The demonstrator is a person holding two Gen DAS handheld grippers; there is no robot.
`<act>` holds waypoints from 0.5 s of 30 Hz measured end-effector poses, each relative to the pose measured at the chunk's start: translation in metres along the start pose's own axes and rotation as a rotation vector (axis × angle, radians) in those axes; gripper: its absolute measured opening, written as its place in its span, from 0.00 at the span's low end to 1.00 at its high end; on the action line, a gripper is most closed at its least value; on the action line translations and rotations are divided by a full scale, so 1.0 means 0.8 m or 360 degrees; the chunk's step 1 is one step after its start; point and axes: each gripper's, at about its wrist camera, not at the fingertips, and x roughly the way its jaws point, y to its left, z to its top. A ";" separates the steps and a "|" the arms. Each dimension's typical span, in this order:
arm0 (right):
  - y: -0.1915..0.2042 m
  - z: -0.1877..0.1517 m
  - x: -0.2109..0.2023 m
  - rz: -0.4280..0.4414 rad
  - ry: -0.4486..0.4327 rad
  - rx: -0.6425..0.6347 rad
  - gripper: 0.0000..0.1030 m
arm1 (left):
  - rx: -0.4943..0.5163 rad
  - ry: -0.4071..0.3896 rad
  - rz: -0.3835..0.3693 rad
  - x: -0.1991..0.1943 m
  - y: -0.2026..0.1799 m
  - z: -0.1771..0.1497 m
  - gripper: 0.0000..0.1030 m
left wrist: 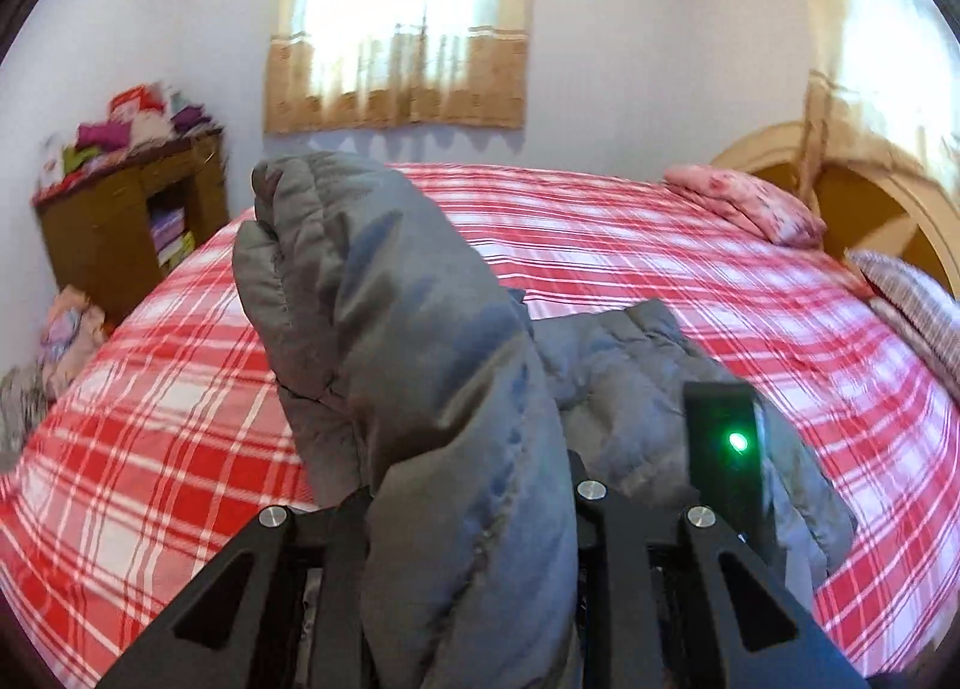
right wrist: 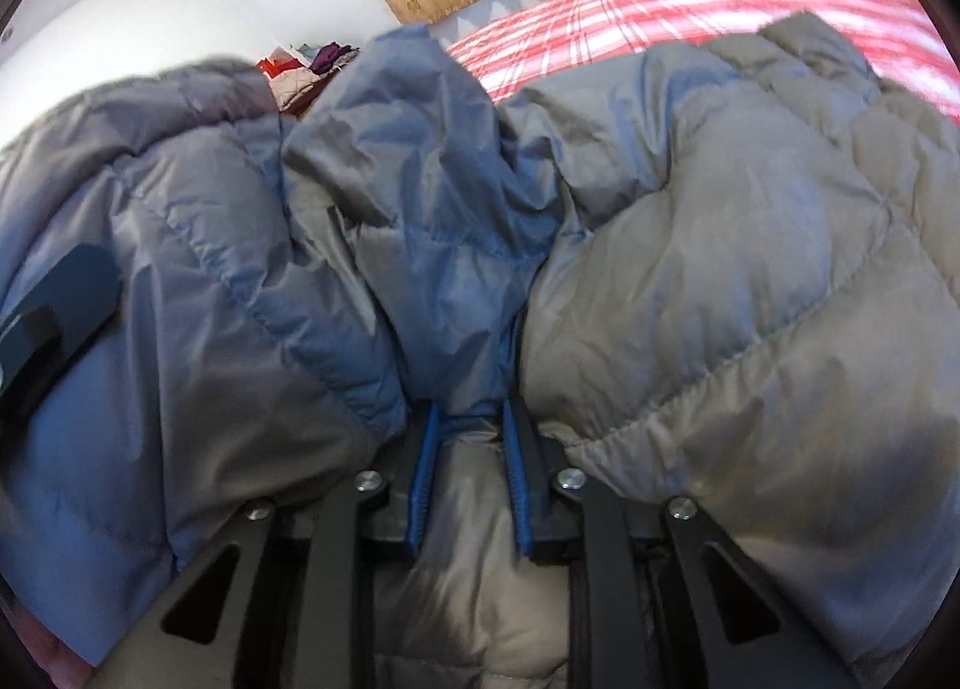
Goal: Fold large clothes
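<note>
Gripping a thick bunch of the grey-blue quilted puffer jacket [right wrist: 690, 245], the right gripper [right wrist: 471, 419] has its blue ribbed pads [right wrist: 423, 485] pinching a fold of shiny fabric at lower centre of the right wrist view, and the padding bulges out on both sides of them. Over in the left wrist view, the left gripper [left wrist: 474, 509] holds a fat roll of the same jacket, which rises up through the middle of the frame and droops over to the upper left; the fingers themselves are buried under the cloth, so I judge them clamped on it and cannot see the tips. The rest of the jacket sags down to the right onto the red-and-white checked bedspread [left wrist: 660, 245], near the middle of the bed.

Both ends are up off the bed, then, and this looks like the carry-over part of a fold. To do it well, I'd say keep the two grippers level and pull them gently apart so the slack between them goes flat before anything is laid down. That slippery shell could slide out of a shallow bite, so a deep pinch matters. Lower the far edge first, onto open bedspread well away from the pink floral pillow [left wrist: 744, 203] at upper right, then let the padding settle before releasing.
</note>
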 end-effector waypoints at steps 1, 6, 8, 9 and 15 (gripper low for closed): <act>-0.004 0.001 -0.003 0.0032 0.0008 0.0028 0.19 | 0.0029 0.0000 -0.0006 0.002 -0.006 0.001 0.23; -0.024 -0.003 -0.025 0.0127 0.0005 0.0111 0.13 | 0.0176 0.0015 -0.0035 0.010 -0.040 0.003 0.23; -0.027 -0.004 -0.033 0.0118 0.0003 0.0091 0.11 | 0.0229 0.0027 -0.0057 0.016 -0.053 0.002 0.23; -0.029 -0.006 -0.038 0.0112 0.0000 0.0088 0.10 | 0.0261 0.0032 -0.0066 0.018 -0.061 0.001 0.23; -0.040 -0.012 -0.066 0.0025 -0.0019 0.0036 0.07 | 0.0377 0.0065 -0.0128 0.028 -0.093 -0.011 0.23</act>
